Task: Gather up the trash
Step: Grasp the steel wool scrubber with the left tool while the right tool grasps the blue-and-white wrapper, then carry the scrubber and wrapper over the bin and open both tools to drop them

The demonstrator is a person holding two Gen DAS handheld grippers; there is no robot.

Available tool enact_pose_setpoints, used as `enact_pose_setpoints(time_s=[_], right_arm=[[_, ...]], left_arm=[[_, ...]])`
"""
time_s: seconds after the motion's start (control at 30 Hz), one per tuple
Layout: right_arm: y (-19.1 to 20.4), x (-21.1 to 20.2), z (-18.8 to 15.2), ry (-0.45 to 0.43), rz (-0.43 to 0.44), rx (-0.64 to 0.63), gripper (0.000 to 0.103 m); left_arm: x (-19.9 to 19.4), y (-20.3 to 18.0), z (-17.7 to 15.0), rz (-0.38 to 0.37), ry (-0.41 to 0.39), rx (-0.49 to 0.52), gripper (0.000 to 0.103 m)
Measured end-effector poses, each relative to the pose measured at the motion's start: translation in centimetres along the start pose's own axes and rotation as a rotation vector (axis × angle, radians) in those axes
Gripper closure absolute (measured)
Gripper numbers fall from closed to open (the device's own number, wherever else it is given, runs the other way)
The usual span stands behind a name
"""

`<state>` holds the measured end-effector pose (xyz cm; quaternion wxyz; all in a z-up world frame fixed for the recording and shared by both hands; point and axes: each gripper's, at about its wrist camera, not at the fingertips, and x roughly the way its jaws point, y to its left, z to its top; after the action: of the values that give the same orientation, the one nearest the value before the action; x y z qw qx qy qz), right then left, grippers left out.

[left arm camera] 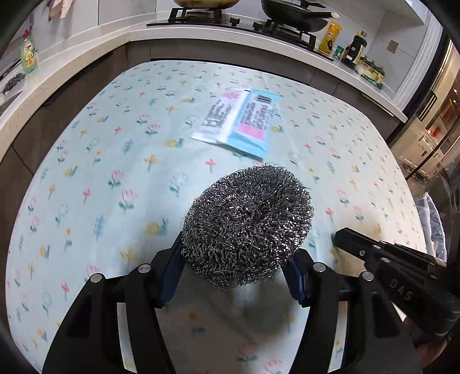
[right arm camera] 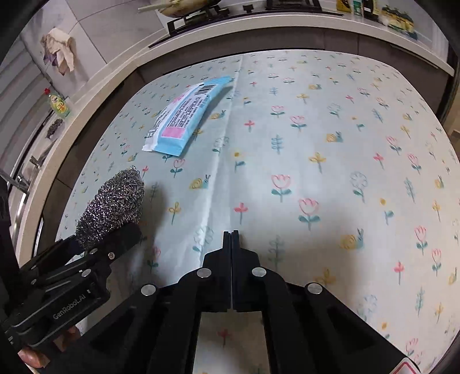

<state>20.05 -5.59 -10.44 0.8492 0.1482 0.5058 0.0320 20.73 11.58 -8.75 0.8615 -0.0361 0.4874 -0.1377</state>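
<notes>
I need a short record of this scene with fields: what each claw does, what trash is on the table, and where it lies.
left claw: shut on scourer, held above the table
right claw: shut, holds nothing
wrapper: lies flat on the tablecloth, beyond the scourer, untouched
background: counter with stove

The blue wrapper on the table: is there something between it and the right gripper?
Nothing visible. The right gripper, shut and empty, has only bare tablecloth before the blue wrapper. The steel scourer sits off to its left in the left gripper.
</notes>
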Motion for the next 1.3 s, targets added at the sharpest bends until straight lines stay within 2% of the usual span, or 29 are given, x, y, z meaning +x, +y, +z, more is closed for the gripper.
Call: enact_pose_setpoints(time_s=[0.07, 0.17, 0.23, 0.27, 0.3, 0.37, 0.57, 0.83, 0.87, 0.9, 0.93, 0.97, 1.13, 1.3], right_arm=[[-0.3, -0.5, -0.2, 0.007, 0.008, 0.010, 0.102], [0.3, -0.8, 0.4, -0.006, 0.009, 0.009, 0.093], [1.1, -0.4, 1.4, -0.007, 0.026, 0.008, 0.092], [1.5, 0.0, 2.0, -0.007, 0.037, 0.011, 0.083], [2.0, 0.5, 2.7, -0.010, 0.048, 0.015, 0.068], [3.2, 1.4, 4.1, -0.024, 0.065, 0.020, 0.053], [6.2, 5.6, 8.6, -0.031, 0.089, 0.021, 0.046], [7.1, 9.6, 11.9, -0.048, 0.061, 0.023, 0.049], [7.3, 9.7, 12.1, -0.049, 0.060, 0.013, 0.059], [7.4, 9.9, 12.1, -0.039, 0.063, 0.009, 0.078], [7.5, 10.1, 12.1, -0.027, 0.063, 0.007, 0.087], [7.4, 10.1, 12.0, -0.028, 0.065, 0.009, 0.090], [7.0, 7.9, 11.0, -0.067, 0.069, -0.001, 0.093], [5.4, 3.6, 9.5, -0.116, 0.081, 0.011, 0.094]], left_arm=[[-0.3, -0.2, -0.5, -0.003, 0.001, -0.013, 0.045], [-0.7, 0.0, -0.4, 0.002, -0.008, -0.029, 0.045], [-1.0, 0.6, 0.0, 0.012, -0.022, -0.040, 0.045], [-1.0, 1.1, 0.3, 0.018, -0.028, -0.048, 0.045], [-1.0, 1.6, 0.8, 0.025, -0.032, -0.057, 0.045], [-0.8, 3.0, 1.9, 0.038, -0.041, -0.081, 0.045], [0.0, 7.3, 4.8, 0.082, -0.065, -0.132, 0.045], [1.0, 10.3, 6.8, 0.099, -0.083, -0.157, 0.045], [1.1, 10.4, 6.9, 0.098, -0.082, -0.159, 0.045], [1.3, 10.5, 7.0, 0.097, -0.081, -0.159, 0.045], [1.4, 10.4, 7.1, 0.097, -0.079, -0.158, 0.045], [1.4, 10.3, 7.1, 0.096, -0.078, -0.157, 0.045], [0.7, 9.0, 7.0, 0.090, -0.086, -0.135, 0.045], [-1.0, 6.4, 6.7, 0.068, -0.101, -0.109, 0.045]])
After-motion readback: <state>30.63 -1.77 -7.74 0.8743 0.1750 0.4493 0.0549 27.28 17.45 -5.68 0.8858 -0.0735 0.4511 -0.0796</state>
